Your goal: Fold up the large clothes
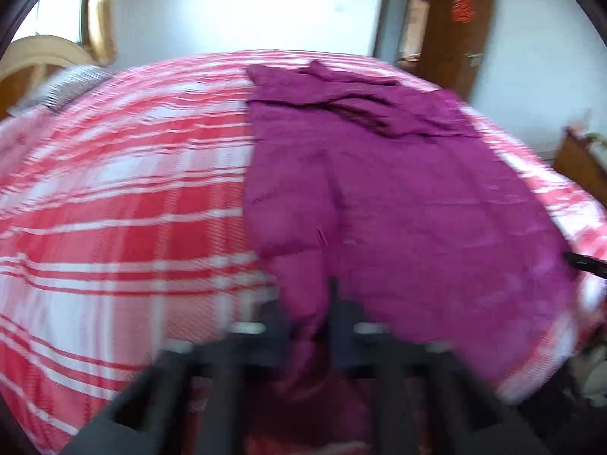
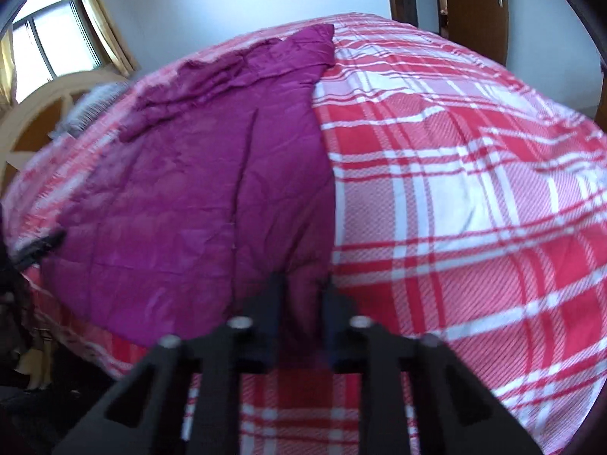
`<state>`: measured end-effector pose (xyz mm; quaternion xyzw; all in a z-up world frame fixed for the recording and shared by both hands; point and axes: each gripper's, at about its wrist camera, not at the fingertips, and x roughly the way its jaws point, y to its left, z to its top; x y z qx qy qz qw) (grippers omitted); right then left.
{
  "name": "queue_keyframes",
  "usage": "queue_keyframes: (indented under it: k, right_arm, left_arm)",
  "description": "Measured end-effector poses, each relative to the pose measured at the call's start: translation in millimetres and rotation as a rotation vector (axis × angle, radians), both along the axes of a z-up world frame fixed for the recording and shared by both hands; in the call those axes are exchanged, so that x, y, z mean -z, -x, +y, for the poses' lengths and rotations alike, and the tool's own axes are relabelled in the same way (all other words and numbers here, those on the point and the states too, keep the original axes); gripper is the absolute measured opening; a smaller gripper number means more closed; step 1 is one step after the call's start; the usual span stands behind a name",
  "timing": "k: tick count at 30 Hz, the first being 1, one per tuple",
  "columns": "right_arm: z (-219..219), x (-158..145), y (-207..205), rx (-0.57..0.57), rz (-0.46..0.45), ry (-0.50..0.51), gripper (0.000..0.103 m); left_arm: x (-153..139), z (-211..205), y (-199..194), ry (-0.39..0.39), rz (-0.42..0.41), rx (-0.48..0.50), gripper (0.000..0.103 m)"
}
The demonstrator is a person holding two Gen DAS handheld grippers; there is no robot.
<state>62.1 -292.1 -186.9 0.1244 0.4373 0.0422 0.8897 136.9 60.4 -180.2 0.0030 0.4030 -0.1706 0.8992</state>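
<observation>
a: the jaws of the left gripper (image 1: pixel 309 299) and right gripper (image 2: pixel 303 295) both pinch the purple cloth (image 1: pixel 398 189).
b: it lies flat on the checked bed (image 2: pixel 474 189).

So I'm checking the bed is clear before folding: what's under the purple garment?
The red and white plaid bedcover shows all around the purple garment, which lies spread on it. Anything else beneath the cloth is covered and cannot be seen.
</observation>
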Motion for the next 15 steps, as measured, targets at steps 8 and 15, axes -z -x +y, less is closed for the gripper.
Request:
queue_keyframes:
  k: [8,15]
  right_arm:
    - [-10,-50,41,-0.050,-0.093,-0.104,0.008]
    - [-30,-146,104,-0.061,-0.295,-0.177,0.006]
  left_arm:
    - [-84,18,52,0.077,-0.109,0.082,0.008]
    - [-177,52,103,0.219,-0.211,0.162,0.008]
